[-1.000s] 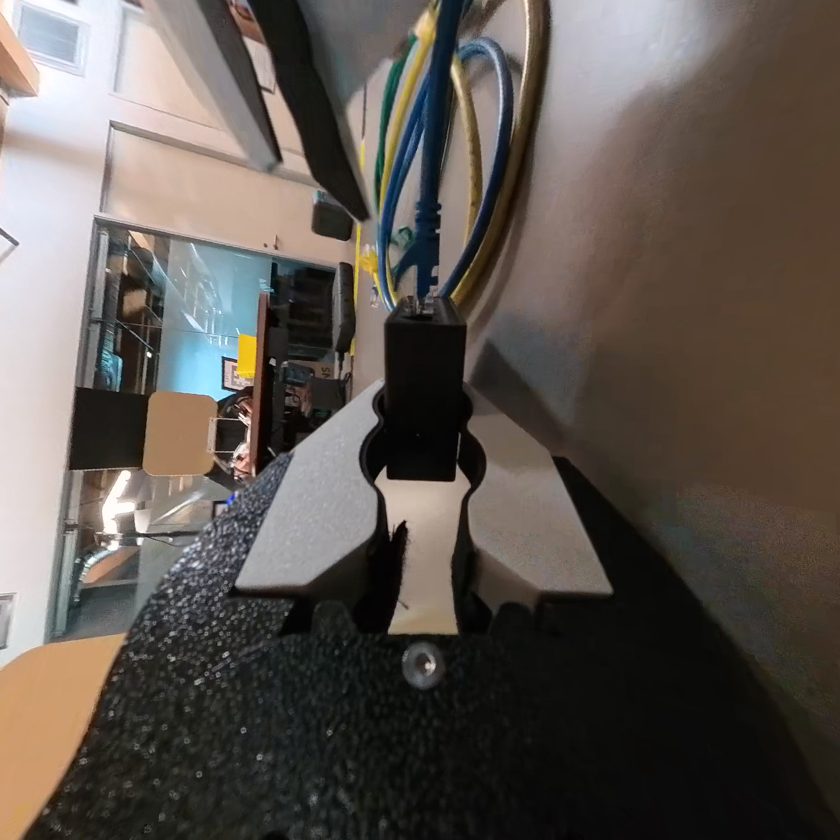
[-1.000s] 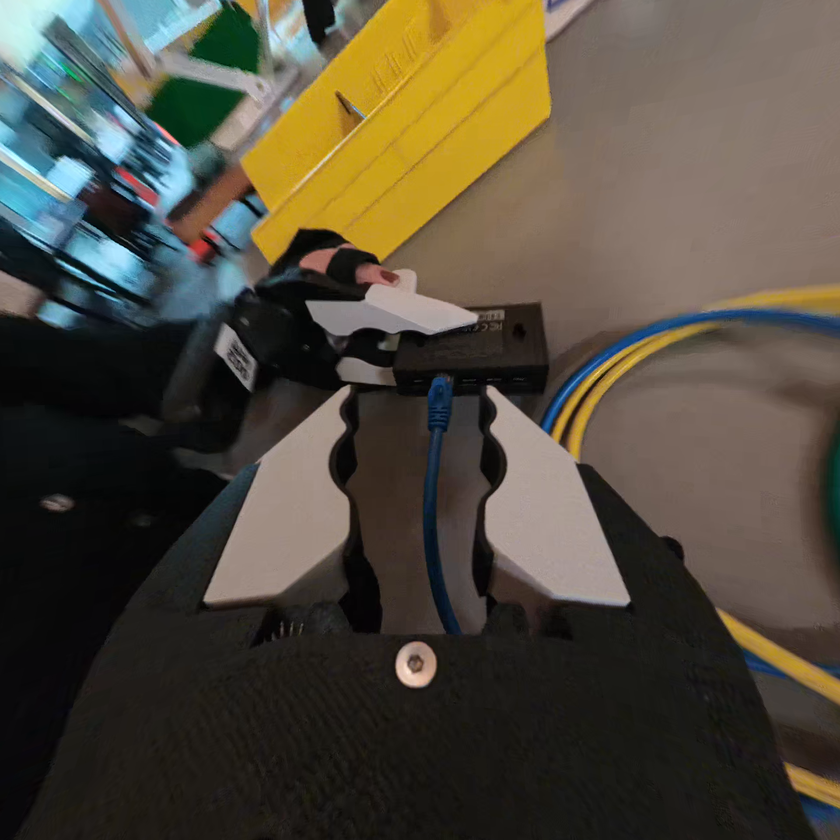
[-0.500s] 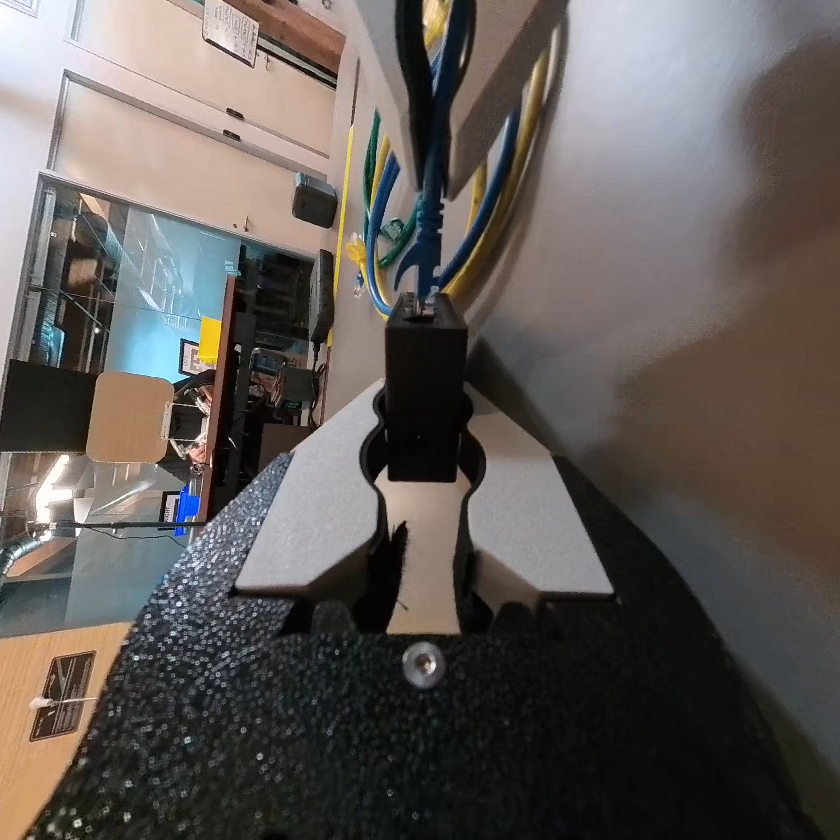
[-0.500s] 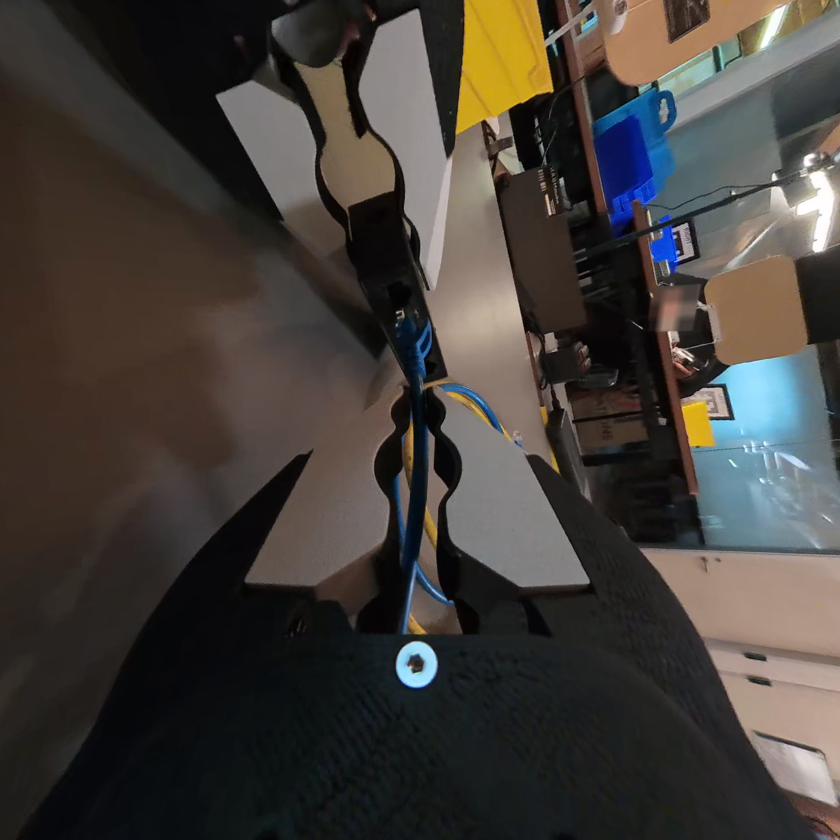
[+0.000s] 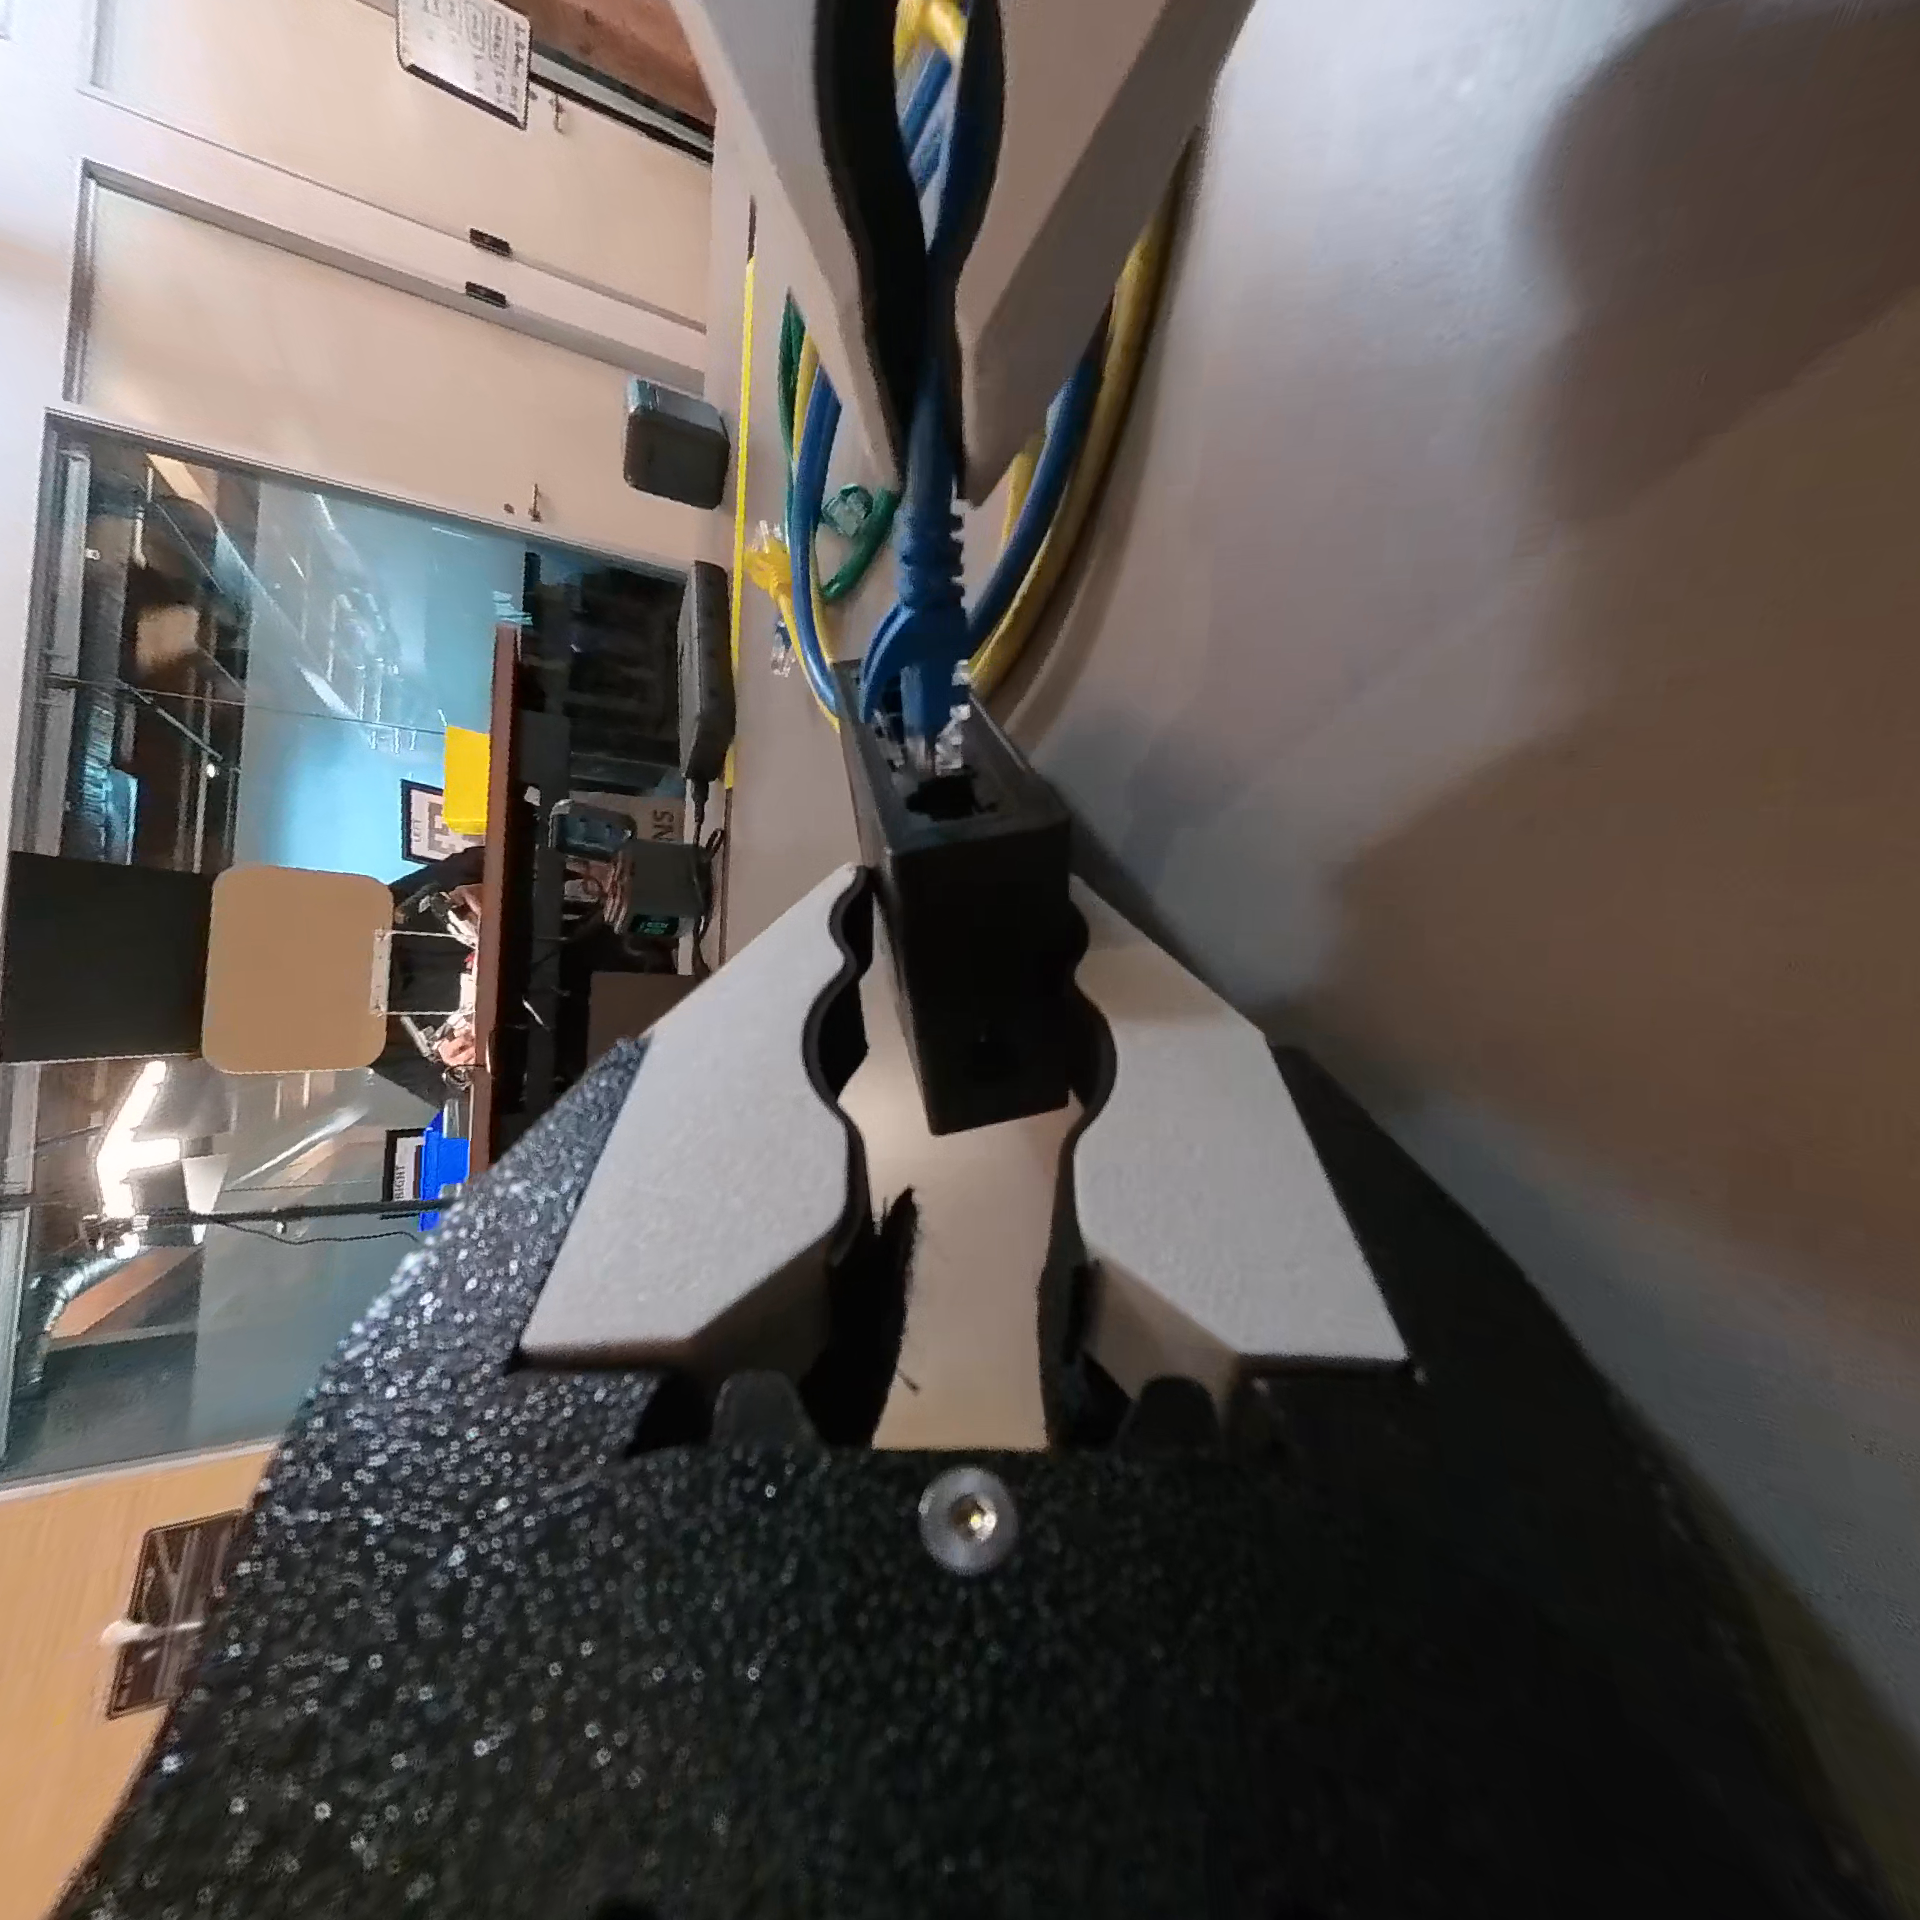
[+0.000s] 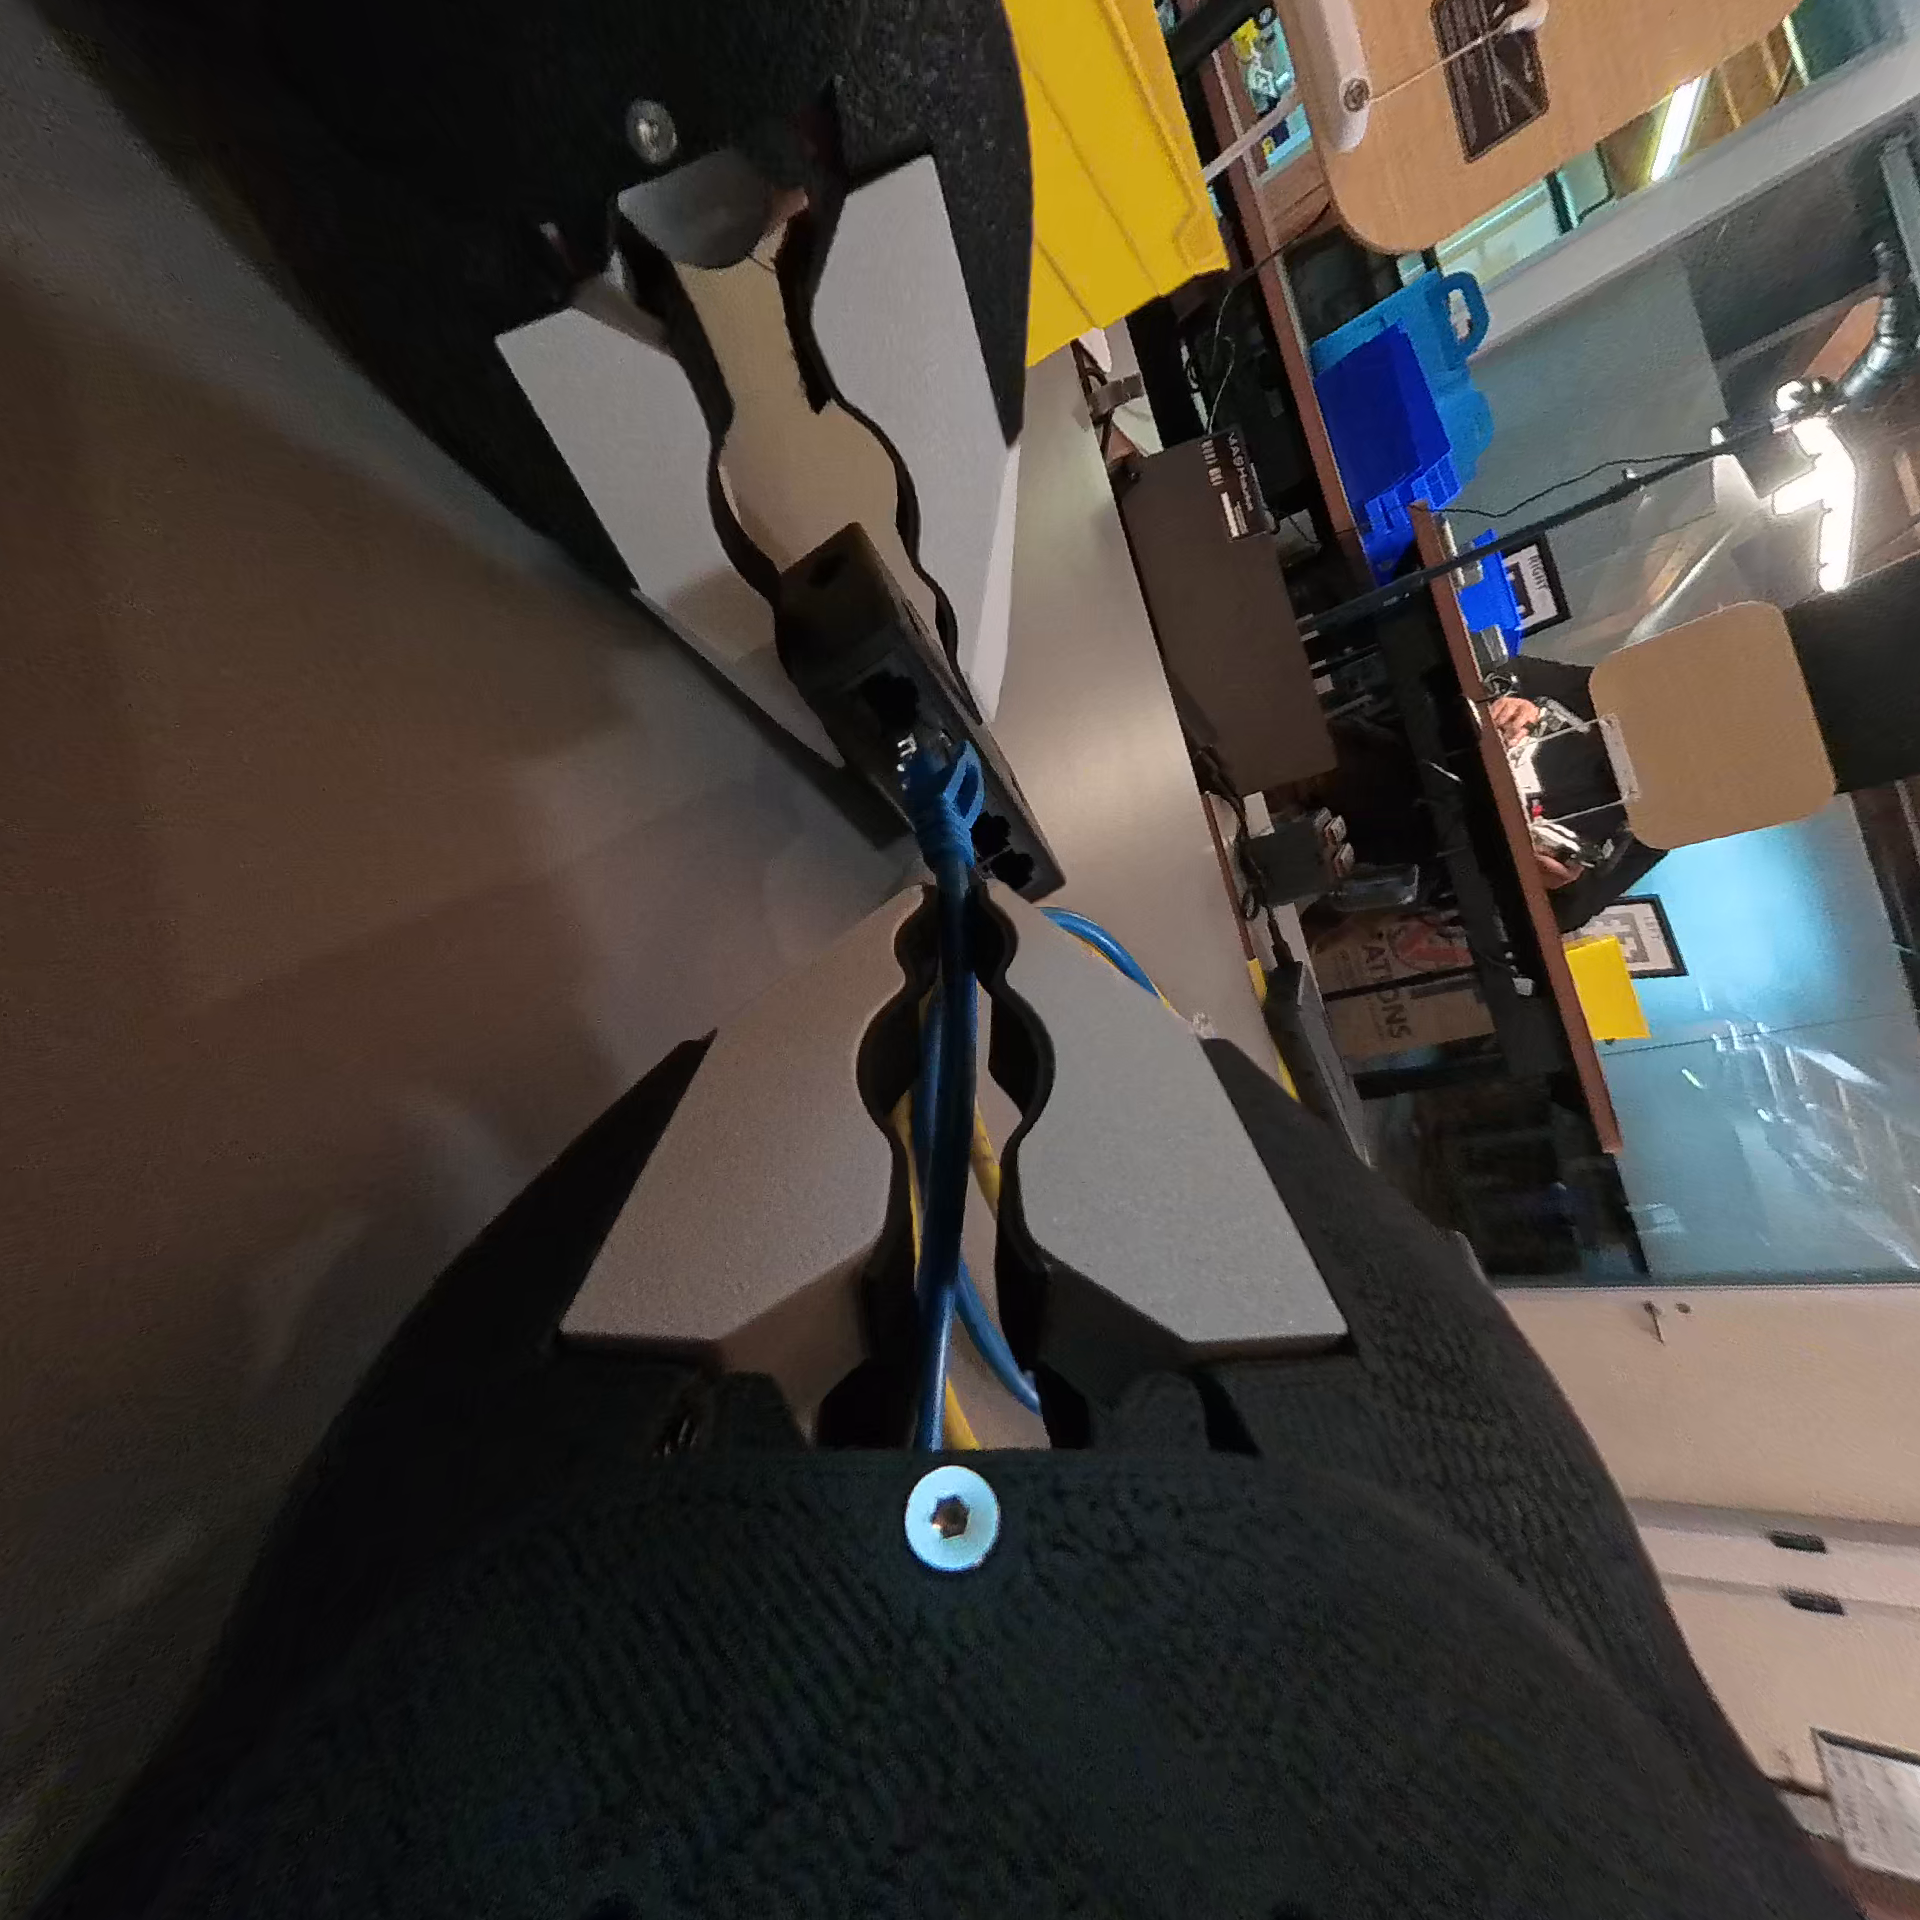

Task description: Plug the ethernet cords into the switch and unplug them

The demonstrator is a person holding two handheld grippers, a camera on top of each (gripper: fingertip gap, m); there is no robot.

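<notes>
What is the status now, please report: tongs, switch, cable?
Left tongs shut on black switch. Right tongs shut on blue cable, its plug seated in a port. Nothing in the way.

I can't see the blue cord's [image 6: 943, 1174] far run: it drops behind my right hand-held gripper [image 6: 961, 914]. The counter [image 6: 312, 831] beside it is blurred, and the coiled cords [image 5: 1091, 436] are cut off at the top edge.

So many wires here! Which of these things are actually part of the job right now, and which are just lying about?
In use:
- black switch, clamped in the left tool
- blue cord, plugged into the switch, gripped by the right tool

Lying about:
- loose yellow cord
- green cord
- yellow bin
- blue bin
</notes>
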